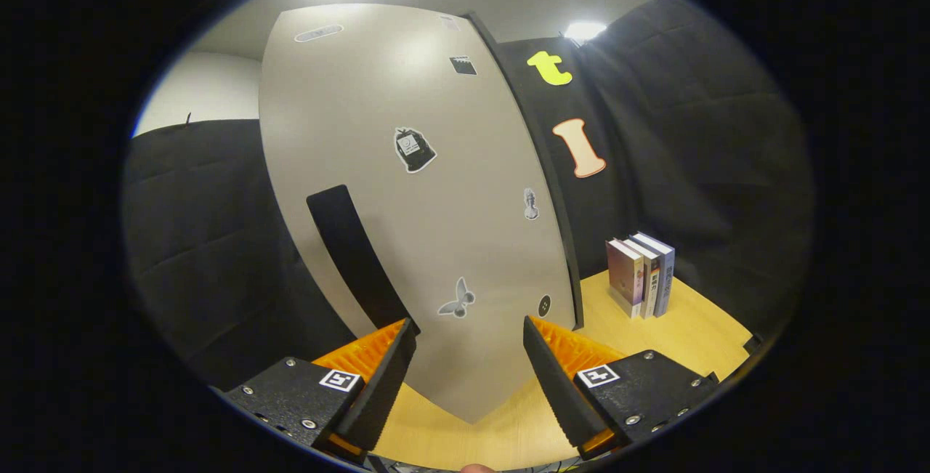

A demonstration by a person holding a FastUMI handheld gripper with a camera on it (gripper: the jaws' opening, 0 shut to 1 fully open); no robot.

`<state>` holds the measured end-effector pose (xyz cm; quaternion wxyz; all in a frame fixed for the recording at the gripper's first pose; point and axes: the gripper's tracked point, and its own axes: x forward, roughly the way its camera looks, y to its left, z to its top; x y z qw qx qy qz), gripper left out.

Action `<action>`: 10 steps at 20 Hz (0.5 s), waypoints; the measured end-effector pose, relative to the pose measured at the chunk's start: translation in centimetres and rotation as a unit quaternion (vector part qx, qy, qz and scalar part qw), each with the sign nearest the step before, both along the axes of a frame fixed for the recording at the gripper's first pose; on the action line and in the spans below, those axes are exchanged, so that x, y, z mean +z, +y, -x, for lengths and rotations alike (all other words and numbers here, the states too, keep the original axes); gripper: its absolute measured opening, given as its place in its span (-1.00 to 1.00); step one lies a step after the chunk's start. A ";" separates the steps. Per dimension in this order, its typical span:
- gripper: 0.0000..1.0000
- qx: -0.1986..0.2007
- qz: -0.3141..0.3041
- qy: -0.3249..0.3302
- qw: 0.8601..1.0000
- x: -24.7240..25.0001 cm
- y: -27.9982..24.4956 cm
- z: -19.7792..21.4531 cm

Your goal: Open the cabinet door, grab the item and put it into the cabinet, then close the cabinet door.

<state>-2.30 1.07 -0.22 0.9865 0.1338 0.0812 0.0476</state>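
Facing the grey cabinet door (414, 189) just ahead, the gripper (468, 360) hangs spread wide and empty; its dark vertical handle (352, 255), probably rigid, offers the hold, while stiff, lightish books (641, 273) stand on the wooden table (697, 328) beyond.

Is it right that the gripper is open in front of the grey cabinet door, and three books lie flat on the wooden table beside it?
Not quite. In the gripper view the books stand upright in a row on the wooden table, not flat. The rest holds: the gripper is open, its fingers apart and holding nothing, in front of the grey cabinet door.
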 end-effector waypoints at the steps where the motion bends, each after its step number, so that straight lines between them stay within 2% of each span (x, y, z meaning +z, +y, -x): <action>1: 0.86 0.002 0.004 -0.004 1.000 0.3 0.6 0.0; 10: 0.90 0.016 0.080 -0.059 0.995 2.4 2.7 -0.6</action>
